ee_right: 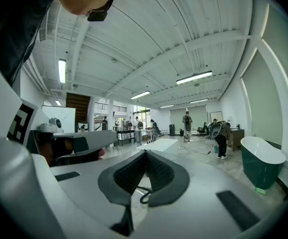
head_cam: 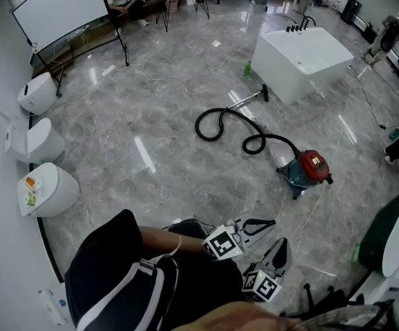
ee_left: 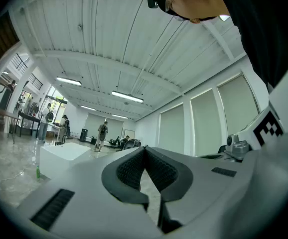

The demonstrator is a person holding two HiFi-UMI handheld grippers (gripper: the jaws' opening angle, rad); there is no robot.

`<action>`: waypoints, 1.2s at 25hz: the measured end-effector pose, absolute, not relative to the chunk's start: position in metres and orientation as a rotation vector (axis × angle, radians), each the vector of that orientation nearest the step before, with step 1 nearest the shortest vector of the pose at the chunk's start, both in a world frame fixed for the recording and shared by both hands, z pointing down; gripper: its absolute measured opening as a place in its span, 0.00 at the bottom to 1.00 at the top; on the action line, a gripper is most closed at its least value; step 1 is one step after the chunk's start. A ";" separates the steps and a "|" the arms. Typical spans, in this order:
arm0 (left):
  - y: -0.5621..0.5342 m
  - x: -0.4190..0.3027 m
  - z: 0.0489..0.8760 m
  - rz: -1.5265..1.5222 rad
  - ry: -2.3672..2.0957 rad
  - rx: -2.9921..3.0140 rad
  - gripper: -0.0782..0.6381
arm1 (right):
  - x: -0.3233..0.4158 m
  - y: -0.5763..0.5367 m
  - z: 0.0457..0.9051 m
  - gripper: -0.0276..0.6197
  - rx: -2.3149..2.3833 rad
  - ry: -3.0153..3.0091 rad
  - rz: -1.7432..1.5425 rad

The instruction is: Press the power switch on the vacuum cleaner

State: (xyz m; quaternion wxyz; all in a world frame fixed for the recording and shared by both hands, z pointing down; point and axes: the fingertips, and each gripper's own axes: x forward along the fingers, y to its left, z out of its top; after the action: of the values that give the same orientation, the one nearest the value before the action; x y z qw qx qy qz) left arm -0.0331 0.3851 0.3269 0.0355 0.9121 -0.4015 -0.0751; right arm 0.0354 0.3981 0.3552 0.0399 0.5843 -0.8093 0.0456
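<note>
Vacuum cleaner (head_cam: 308, 169): on floor (head_cam: 186, 171), red top up, well apart from both tongs, about 1 o'clock from them in head view. Hose (head_cam: 220, 119) trails toward 11 o'clock.

Power switch: too small to pick out.

Left tongs (head_cam: 271, 222): closed, empty. Right tongs (head_cam: 283, 244): closed, empty.

Judgement: approach not yet made. Recommend:
- close in clear of hose;
- locate switch on top;
- press straight down with one closed tip, so body does not roll.

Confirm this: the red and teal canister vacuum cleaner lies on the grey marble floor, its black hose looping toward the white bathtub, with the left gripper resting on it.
Wrong about the gripper: the head view shows the left gripper held near the person's body, well apart from the red and teal canister vacuum cleaner. The rest stands.
</note>
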 end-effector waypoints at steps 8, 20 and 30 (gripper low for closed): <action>0.394 -0.027 0.325 -0.233 -1.271 2.792 0.13 | 0.045 0.407 0.348 0.07 1.780 -2.506 0.113; 0.410 -0.032 0.331 -0.223 -1.306 2.791 0.13 | 0.042 0.422 0.354 0.07 1.773 -2.576 0.172; 0.418 0.004 0.338 -0.181 -1.211 2.714 0.13 | 0.079 0.433 0.352 0.07 1.857 -2.526 0.216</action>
State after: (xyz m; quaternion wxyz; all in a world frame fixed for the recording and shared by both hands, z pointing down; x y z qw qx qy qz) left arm 0.0039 0.4180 0.3376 0.0820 0.9084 -0.4055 -0.0607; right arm 0.0791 0.4327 0.3516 -0.0005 0.5910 -0.8038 0.0686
